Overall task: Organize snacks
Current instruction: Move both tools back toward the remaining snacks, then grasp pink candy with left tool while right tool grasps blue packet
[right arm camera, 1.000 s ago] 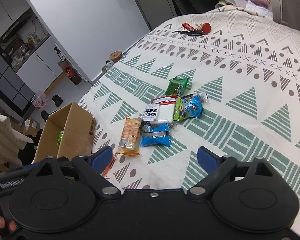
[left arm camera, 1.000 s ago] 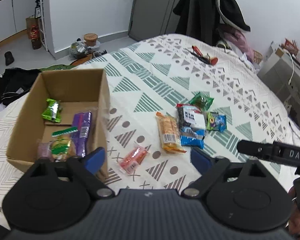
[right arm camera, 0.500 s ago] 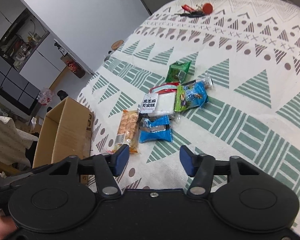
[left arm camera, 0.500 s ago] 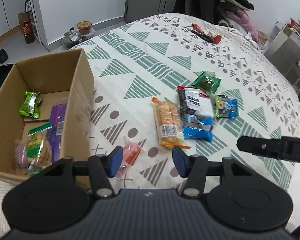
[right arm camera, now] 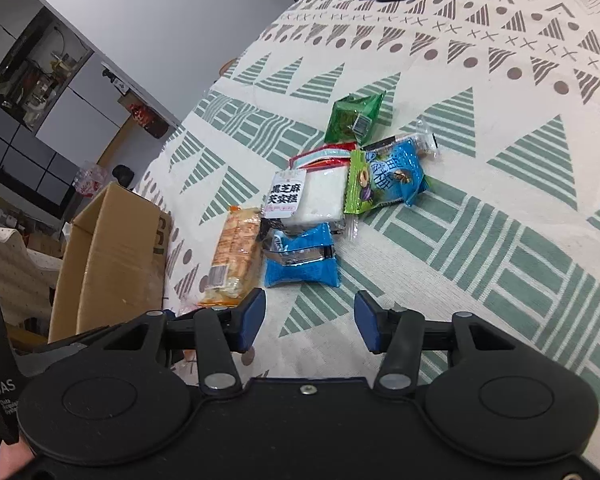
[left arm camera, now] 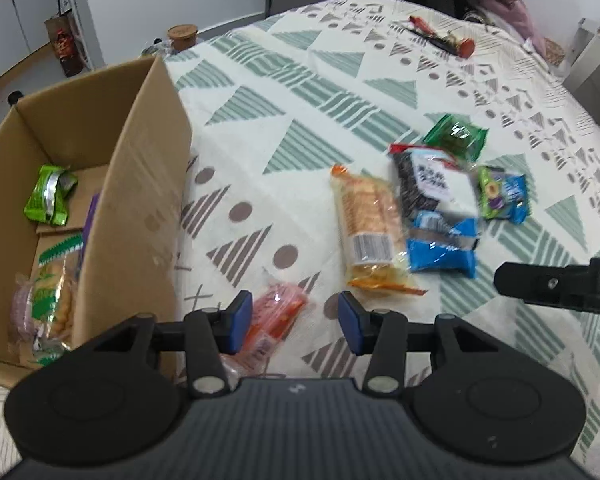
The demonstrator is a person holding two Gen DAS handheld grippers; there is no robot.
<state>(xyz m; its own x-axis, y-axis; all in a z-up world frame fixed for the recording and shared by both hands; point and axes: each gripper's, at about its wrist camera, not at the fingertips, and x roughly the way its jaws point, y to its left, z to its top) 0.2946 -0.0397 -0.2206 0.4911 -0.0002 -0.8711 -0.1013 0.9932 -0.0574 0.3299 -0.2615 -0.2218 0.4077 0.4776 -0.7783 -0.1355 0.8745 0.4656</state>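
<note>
An open cardboard box stands on the patterned bedspread at the left and holds a green packet and a biscuit bag. My left gripper hangs low beside the box with its jaws closing. A pink-red snack packet lies between its pads, unpressed. Ahead lie an orange cracker pack, a blue packet, a black-and-white cake packet, a blue-green nut packet and a green packet. My right gripper stands open, half narrowed, just short of the blue packet, with nothing between its fingers.
Keys and a red tag lie at the far end of the bed. The bed's edge runs behind the box, and beyond it the floor holds a lidded jar, bags and cabinets. Bare bedspread stretches right of the snack cluster.
Both grippers have come down and closer to the bedspread, and both pairs of jaws have narrowed from wide. The pink-red packet now sits between the left pads.
</note>
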